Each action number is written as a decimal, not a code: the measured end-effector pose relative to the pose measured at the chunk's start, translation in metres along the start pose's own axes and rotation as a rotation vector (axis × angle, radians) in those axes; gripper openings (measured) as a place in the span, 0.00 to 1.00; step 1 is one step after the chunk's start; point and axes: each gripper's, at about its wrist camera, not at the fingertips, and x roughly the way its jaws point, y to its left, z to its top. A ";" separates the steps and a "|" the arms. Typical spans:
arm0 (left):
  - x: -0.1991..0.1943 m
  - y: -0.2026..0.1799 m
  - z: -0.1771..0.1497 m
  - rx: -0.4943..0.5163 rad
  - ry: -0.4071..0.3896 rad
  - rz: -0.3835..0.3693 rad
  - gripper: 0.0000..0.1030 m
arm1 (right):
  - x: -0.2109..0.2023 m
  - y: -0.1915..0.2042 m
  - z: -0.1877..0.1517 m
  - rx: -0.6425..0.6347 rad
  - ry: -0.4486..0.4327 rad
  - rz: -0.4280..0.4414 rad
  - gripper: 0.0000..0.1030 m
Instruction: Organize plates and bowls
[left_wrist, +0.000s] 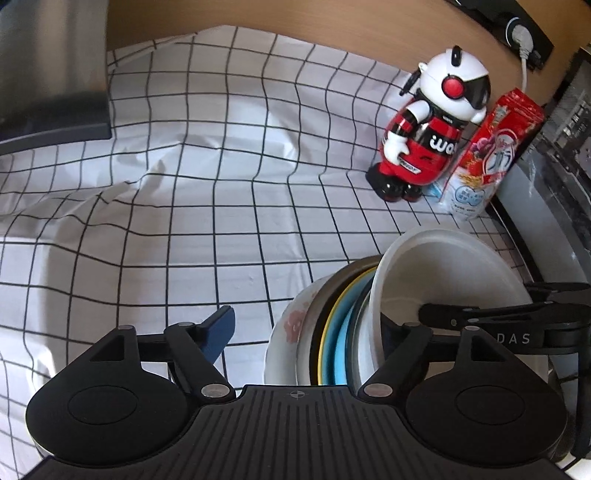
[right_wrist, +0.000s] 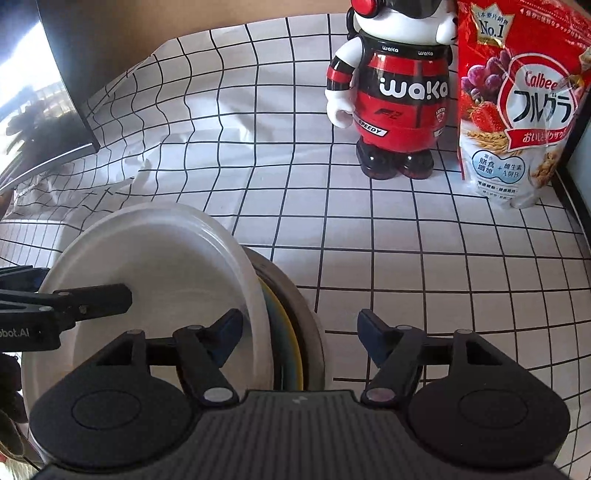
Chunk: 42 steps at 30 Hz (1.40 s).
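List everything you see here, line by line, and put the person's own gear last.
white bowl: one, white, on edge, outermost in the row of dishes
other dishes: several, exact count unclear; grey, blue, yellow-rimmed, floral white; on edge against the bowl
toy robot: one, red, white and black, standing at the back of the cloth
cereal bag: one, red and white, upright beside the toy robot
cloth: one, white with black grid, under everything
socket strip: one, black, white plug in it, on the wooden wall
left gripper: one, black, blue pads, jaws open astride the dishes
right gripper: one, black, blue pads, jaws open astride the dishes
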 end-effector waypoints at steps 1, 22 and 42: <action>-0.003 -0.002 -0.002 0.010 -0.020 0.011 0.79 | 0.001 -0.002 -0.001 0.004 0.001 0.010 0.67; -0.179 -0.090 -0.237 -0.148 -0.678 0.069 0.46 | -0.176 -0.019 -0.241 -0.091 -0.642 0.057 0.74; -0.134 -0.184 -0.390 0.044 -0.550 0.339 0.17 | -0.148 0.001 -0.405 -0.087 -0.649 -0.046 0.74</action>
